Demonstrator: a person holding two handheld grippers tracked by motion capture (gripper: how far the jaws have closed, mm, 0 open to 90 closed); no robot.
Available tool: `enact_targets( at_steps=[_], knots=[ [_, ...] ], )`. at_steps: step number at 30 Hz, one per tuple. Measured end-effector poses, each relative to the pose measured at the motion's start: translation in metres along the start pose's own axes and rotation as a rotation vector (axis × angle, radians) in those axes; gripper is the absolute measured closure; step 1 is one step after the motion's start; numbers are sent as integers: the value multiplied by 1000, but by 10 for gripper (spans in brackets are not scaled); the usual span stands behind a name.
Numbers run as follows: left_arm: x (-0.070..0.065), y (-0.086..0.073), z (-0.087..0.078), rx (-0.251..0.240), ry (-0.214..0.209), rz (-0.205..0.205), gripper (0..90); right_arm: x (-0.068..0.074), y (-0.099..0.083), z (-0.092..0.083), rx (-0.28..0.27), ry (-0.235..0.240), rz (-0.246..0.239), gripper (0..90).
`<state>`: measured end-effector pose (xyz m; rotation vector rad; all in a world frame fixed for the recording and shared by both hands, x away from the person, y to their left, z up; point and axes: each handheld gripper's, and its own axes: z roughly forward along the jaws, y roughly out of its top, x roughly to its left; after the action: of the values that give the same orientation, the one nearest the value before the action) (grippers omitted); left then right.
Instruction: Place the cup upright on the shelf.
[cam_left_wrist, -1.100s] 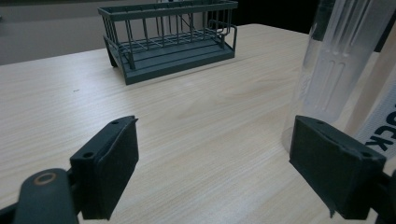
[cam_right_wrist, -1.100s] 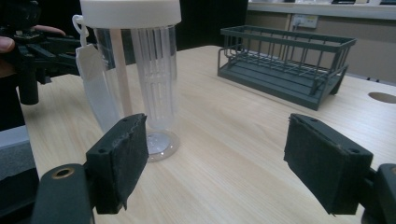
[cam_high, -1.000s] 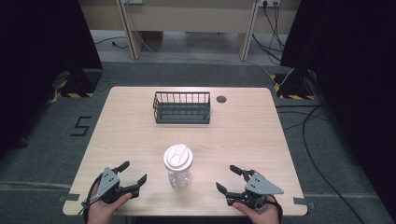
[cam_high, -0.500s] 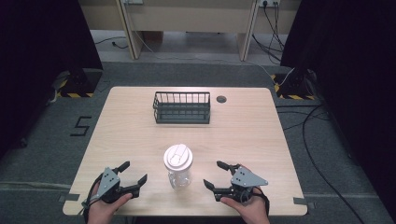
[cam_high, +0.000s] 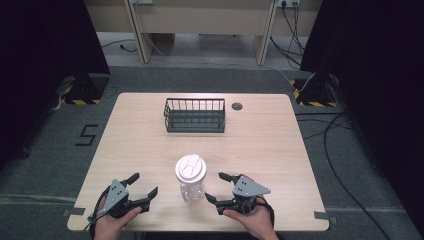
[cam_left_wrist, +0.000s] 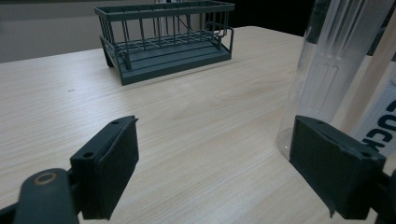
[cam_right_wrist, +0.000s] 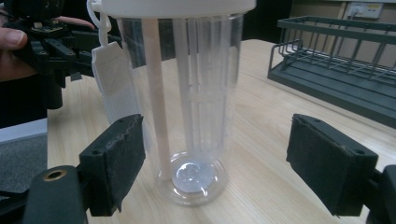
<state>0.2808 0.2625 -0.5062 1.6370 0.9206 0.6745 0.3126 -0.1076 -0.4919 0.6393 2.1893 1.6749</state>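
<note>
clear cup (cam_high: 191, 180) upright | between spread left gripper (cam_high: 141, 189) and spread right gripper (cam_high: 218, 188)

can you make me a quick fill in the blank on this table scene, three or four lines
1. The clear cup wears a lid of the colour ____.
2. The dark wire basket stands on the ____ side of the table from the person.
3. The jaws of the right tool stand ____ beside the cup.
4. The left tool holds ____.

Missing words: white; far; open; nothing
</note>
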Motion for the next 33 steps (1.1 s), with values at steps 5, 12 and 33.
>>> enact_targets(
  at_steps=[5,12,33],
  knots=[
    [0,0,0,-3,-4,0,154,0,2,11,10,16,11,191],
    [0,0,0,-3,-9,-8,155,3,0,25,26,33,15,189],
    [-1,0,0,-8,-23,-9,158,9,2,63,49,56,3,135]
  ],
)
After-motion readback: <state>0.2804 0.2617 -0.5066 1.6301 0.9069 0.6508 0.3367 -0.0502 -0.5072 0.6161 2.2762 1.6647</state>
